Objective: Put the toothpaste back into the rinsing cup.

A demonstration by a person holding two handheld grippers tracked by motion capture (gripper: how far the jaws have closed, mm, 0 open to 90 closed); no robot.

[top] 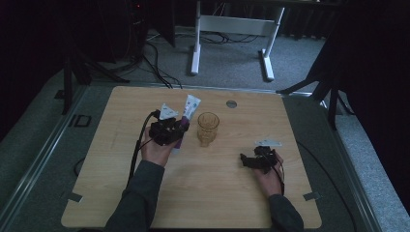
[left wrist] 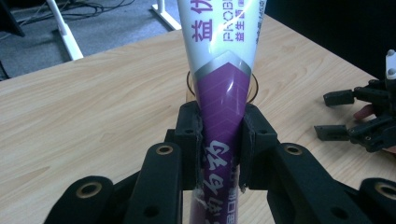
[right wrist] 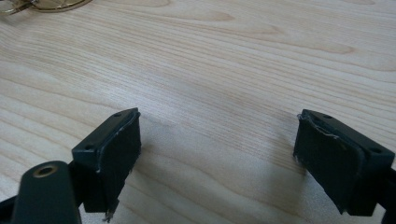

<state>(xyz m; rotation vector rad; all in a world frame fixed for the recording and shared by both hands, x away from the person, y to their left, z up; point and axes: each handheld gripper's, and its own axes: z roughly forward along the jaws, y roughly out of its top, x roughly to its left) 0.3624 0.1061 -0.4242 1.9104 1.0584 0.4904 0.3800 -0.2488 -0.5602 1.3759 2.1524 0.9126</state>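
Your left gripper (left wrist: pixel 221 140) is pinching the white-and-purple plastic toothpaste tube (left wrist: pixel 223 70) across its purple lower half, pads tight on both sides. In the high view the tube (top: pixel 188 113) sits tilted w/ its flat white end up and away from you, just left of the amber ribbed glass tumbler (top: pixel 208 128), which stands upright mid-table. Your right gripper (top: pixel 256 159) rests low over the light wooden tabletop (right wrist: pixel 224 60), jaws spread wide, nothing btwn them.

Likely step: drop the tube into the glass. To do it well:
- Lift the tube clear above the rim before moving across.
- Turn it upright so the lower end goes in first.
- Centre over the mouth, then lower; don't nudge the rim, the glass looks tippy.
- Release only once the tube's end is inside.
- Right gripper can steady the glass if needed.
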